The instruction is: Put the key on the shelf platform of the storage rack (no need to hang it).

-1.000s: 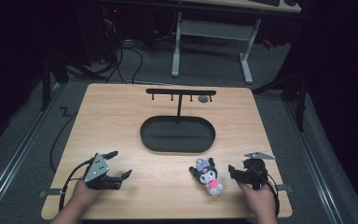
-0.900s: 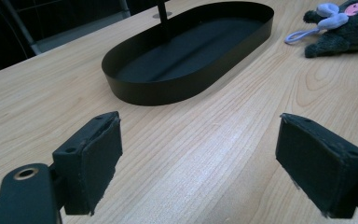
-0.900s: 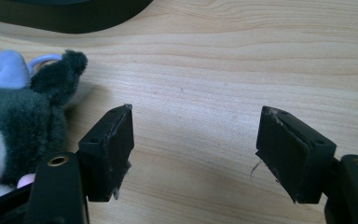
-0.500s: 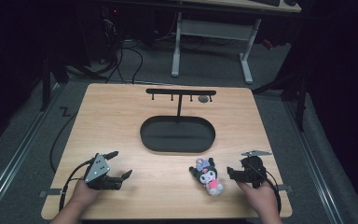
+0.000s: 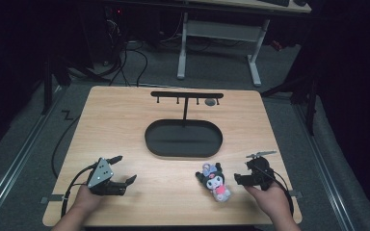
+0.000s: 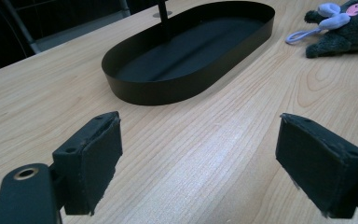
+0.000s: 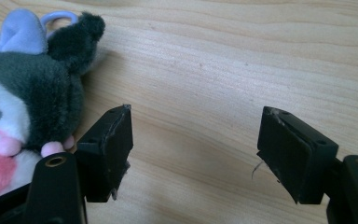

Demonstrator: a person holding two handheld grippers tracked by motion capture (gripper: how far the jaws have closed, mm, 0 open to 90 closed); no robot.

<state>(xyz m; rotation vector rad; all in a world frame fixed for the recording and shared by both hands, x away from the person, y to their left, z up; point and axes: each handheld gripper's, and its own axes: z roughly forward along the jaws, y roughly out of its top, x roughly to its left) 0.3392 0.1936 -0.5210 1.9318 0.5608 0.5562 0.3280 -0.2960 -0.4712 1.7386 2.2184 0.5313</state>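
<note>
A small plush toy [image 5: 214, 180], dark grey with a white face, pink front and lilac bow, lies on the wooden table near its front right. It appears at the top right of the left gripper view [image 6: 345, 25] and at the left of the right gripper view [image 7: 28, 93]. My right gripper [image 5: 243, 169] rests just right of the plush, open, with its left jaw beside the toy's head and nothing between the jaws [image 7: 196, 149]. My left gripper [image 5: 126, 168] sits at the front left, open and empty [image 6: 198, 154], pointing toward the black oval tray [image 6: 168, 91].
The black oval tray [image 5: 147, 139] lies at the table's middle. From it rises a black T-shaped stand [image 5: 187, 95] with small hooks, and a small round grey thing [image 5: 211, 102] sits under its right end. Bare wood lies between the grippers.
My right gripper has shifted slightly left, closer to the plush. The left gripper and the plush have stayed put.
</note>
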